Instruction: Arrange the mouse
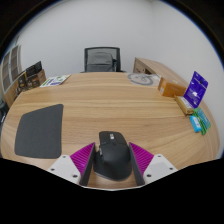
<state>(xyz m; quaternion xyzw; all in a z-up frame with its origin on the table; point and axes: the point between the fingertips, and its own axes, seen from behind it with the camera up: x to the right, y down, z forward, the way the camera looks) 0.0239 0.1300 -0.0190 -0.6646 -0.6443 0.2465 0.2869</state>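
The gripper point(113, 163) is clenched on a black mouse point(112, 156), its purple pads point(81, 160) pressing the mouse's left and right sides at the near edge of the wooden table point(100, 100). A dark grey mouse mat point(40, 129) lies just to the left of the fingers. At the far side stands a black office chair point(101, 59), with books point(189, 92) along the right edge and more stacked items at the far left.

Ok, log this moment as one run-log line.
gripper: shut on black mouse | mouse pad: dark grey, beyond the fingers, bare | surface: wooden table
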